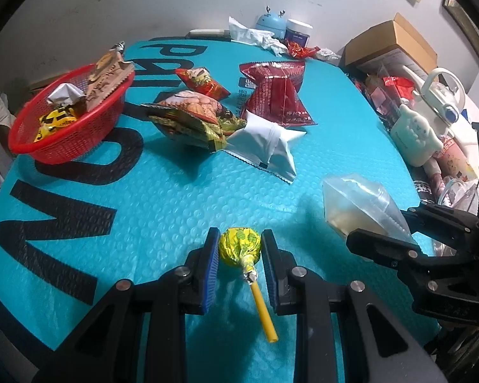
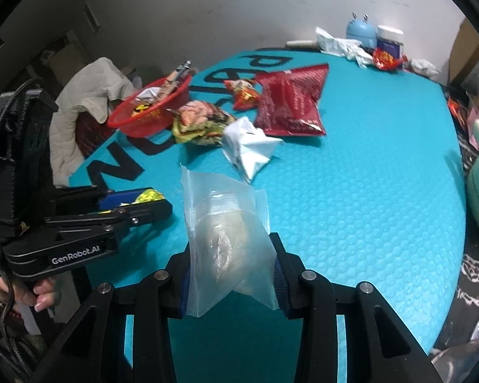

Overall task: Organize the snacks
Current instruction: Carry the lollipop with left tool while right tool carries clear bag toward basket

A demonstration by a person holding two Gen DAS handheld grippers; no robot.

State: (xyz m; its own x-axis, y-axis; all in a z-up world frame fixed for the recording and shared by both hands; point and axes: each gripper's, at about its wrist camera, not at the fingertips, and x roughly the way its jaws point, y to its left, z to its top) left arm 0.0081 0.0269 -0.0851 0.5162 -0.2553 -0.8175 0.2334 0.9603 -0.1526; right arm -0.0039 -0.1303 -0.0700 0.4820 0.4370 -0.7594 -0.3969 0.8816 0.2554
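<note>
My left gripper [image 1: 239, 249] is shut on a yellow-green lollipop [image 1: 239, 244] with a yellow stick, low over the teal mat. My right gripper [image 2: 231, 268] is shut on a clear plastic bag [image 2: 226, 223] with a pale snack inside; it also shows in the left wrist view [image 1: 361, 204] at the right. A red basket [image 1: 70, 118] holding several snacks stands at the far left. On the mat lie a white packet [image 1: 265, 140], a big red bag [image 1: 277, 95], a green-orange packet [image 1: 191, 115] and a small red packet [image 1: 201, 81].
At the table's back stand a blue round gadget [image 1: 271, 24], a white jar [image 1: 298, 32] and crumpled wrappers [image 1: 255, 35]. The right side holds a cardboard box [image 1: 389, 44], a kettle [image 1: 440, 89] and a mint toy [image 1: 415, 137]. A chair with cloth [image 2: 89, 102] stands at the left.
</note>
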